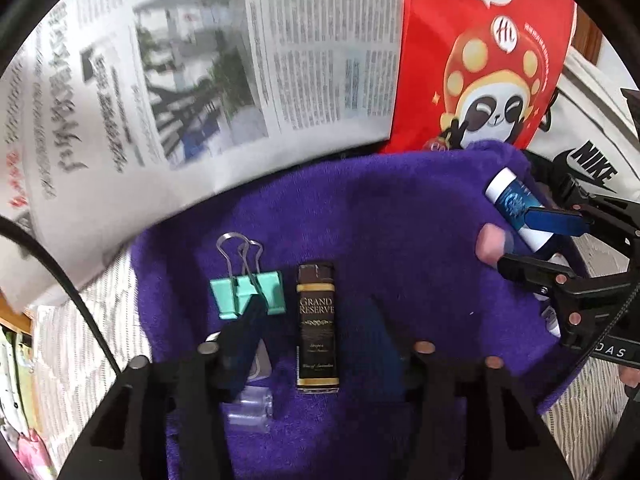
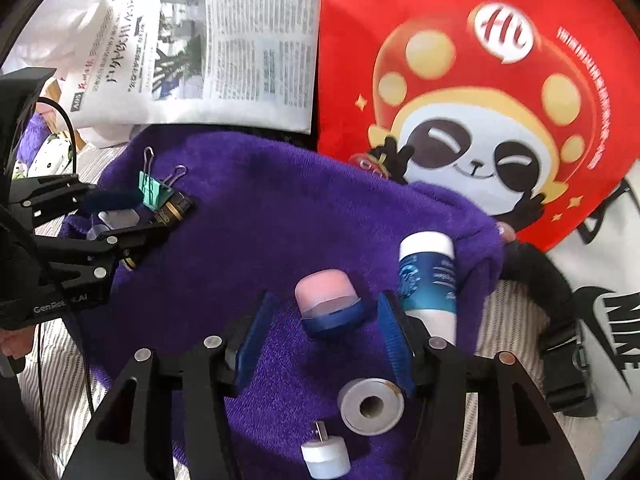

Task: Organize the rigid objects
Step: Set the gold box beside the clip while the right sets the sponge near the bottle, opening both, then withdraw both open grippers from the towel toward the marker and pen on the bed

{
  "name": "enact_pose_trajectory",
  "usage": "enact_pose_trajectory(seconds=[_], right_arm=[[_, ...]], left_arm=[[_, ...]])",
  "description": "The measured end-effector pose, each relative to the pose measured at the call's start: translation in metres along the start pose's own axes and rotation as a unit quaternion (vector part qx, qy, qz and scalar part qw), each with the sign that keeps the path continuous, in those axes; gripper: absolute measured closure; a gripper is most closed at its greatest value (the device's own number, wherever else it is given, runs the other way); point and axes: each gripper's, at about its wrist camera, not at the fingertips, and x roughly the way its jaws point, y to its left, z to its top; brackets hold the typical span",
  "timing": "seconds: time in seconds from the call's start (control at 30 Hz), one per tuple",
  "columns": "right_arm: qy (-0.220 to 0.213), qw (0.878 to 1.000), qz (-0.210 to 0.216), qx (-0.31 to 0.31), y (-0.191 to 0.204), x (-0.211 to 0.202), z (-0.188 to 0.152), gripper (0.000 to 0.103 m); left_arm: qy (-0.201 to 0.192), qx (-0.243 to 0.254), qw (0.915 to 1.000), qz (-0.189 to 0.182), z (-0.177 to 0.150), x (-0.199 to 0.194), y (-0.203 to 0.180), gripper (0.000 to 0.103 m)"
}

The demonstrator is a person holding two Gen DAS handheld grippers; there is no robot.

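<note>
A purple towel (image 1: 380,220) (image 2: 280,220) carries the small objects. In the left wrist view, a green binder clip (image 1: 248,290) and a dark "Grand Reserve" bar (image 1: 318,328) lie side by side between my left gripper's (image 1: 316,320) open fingers, with a clear plastic piece (image 1: 252,410) below. In the right wrist view, my right gripper (image 2: 320,316) is open around a pink-and-blue capsule (image 2: 328,306). A blue-white tube (image 2: 430,280) lies just right of it. A grey metal ring (image 2: 370,406) and a small white plug (image 2: 326,456) lie nearer.
A newspaper (image 1: 200,80) (image 2: 208,48) lies beyond the towel at left. A red panda-print bag (image 1: 484,60) (image 2: 480,100) and a white Nike bag (image 2: 600,320) lie at right, with a black strap and buckle (image 2: 560,340). Striped cloth (image 1: 80,340) is under the towel.
</note>
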Motion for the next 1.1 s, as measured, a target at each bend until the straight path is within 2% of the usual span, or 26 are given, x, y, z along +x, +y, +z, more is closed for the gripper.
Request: enact_pose_trajectory(seconds=[0.3, 0.4, 0.53, 0.6, 0.77, 0.9, 1.1], right_arm=[[-0.036, 0.999, -0.012, 0.006, 0.003, -0.036, 0.006, 0.045], [-0.046, 0.999, -0.025, 0.009, 0.002, -0.051, 0.005, 0.044], [-0.063, 0.997, -0.043, 0.031, 0.000, -0.075, -0.003, 0.044], [-0.069, 0.996, -0.045, 0.043, 0.001, -0.087, -0.011, 0.044], [-0.085, 0.992, -0.067, 0.057, 0.011, -0.119, -0.044, 0.040], [-0.095, 0.991, -0.067, 0.072, 0.020, -0.137, -0.072, 0.038], [-0.100, 0.988, -0.053, 0.105, 0.029, -0.163, -0.117, 0.038]], left_arm=[[-0.033, 0.008, 0.9994, 0.006, 0.006, -0.035, 0.004, 0.035], [-0.044, 0.010, 0.9987, 0.021, 0.008, -0.045, 0.006, 0.034], [-0.058, 0.003, 0.9982, 0.016, 0.011, -0.064, 0.014, 0.034], [-0.056, 0.003, 0.9982, 0.017, 0.010, -0.072, 0.015, 0.028], [-0.064, 0.007, 0.9978, 0.017, 0.010, -0.086, 0.016, 0.027], [-0.074, 0.010, 0.9968, 0.028, 0.011, -0.103, 0.011, 0.025], [-0.088, 0.029, 0.9944, 0.052, 0.011, -0.130, -0.017, 0.023]])
